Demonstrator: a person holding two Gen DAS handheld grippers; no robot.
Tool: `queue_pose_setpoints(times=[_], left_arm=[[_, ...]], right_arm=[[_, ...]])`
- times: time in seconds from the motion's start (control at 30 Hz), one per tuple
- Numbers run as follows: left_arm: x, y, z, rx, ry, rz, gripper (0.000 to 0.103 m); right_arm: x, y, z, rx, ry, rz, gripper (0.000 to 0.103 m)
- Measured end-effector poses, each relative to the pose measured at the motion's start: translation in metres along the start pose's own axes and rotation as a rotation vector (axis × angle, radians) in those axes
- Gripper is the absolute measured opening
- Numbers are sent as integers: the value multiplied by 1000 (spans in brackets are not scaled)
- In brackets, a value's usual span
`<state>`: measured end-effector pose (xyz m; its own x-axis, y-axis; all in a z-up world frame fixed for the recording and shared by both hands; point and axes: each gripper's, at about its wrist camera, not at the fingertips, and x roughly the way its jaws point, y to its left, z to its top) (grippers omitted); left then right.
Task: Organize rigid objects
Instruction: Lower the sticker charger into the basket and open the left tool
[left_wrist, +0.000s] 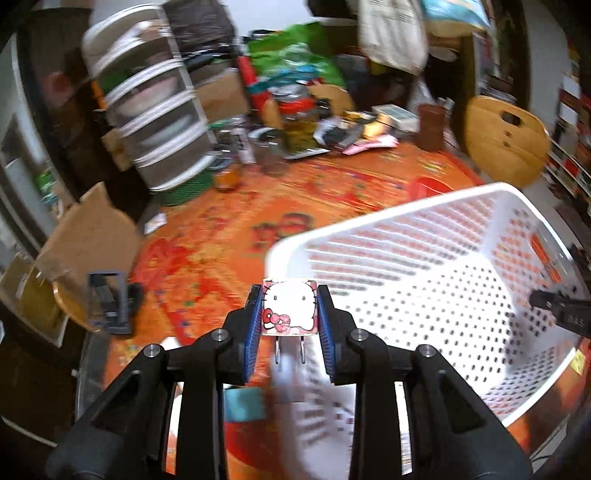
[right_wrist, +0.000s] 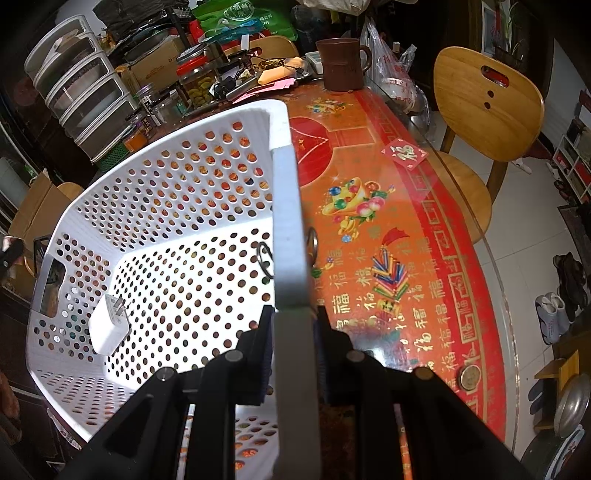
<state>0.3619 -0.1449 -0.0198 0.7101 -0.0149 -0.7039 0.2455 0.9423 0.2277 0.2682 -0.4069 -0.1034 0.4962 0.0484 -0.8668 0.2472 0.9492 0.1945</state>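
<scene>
My left gripper (left_wrist: 289, 295) is shut on a Hello Kitty plug charger (left_wrist: 289, 309), its two prongs pointing back toward the camera, held just above the near left corner of the white perforated basket (left_wrist: 443, 236). My right gripper (right_wrist: 293, 314) is shut on the basket's right rim (right_wrist: 290, 229) and holds it. A white plug charger (right_wrist: 109, 326) lies inside the basket at its left wall. The right gripper's tip shows at the far right of the left wrist view (left_wrist: 554, 306).
The basket stands on a glass-topped table with an orange-red cloth (right_wrist: 369, 206). A key ring (right_wrist: 312, 242) lies by the basket's rim and a coin (right_wrist: 469, 376) near the table edge. A brown mug (right_wrist: 341, 64), jars and stacked drawers (right_wrist: 81, 85) crowd the far side. A wooden chair (right_wrist: 487, 107) stands to the right.
</scene>
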Motion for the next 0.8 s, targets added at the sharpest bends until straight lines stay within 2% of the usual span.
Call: queue_pose_setpoints(times=[0.1,0.3,0.53,0.57,0.6,0.67,0.7,0.8], left_arm=[[13,-25,-1,21,61,-64,26],[39,-32,-2,-2,134,-98,25],[54,-12,4,-17,126,-97,26],[52,-10,5,-22,111,-89,36],[49,-7,6,-25,99,-81,60],[38,1,6,-34,36,-57,89],[32,6,6,-36,9,-45,94],[13,29,1,-44,-57,3,100]], right_arm=[[0,0,0,4,2,4,19],[0,-1,0,7,6,5,19],[0,-2,1,7,6,2,19],[0,-2,1,7,7,2,19],[0,-2,1,7,7,2,19],[0,-2,1,6,7,-1,19],[0,-2,1,5,8,0,19],[0,-2,1,6,9,-5,19]])
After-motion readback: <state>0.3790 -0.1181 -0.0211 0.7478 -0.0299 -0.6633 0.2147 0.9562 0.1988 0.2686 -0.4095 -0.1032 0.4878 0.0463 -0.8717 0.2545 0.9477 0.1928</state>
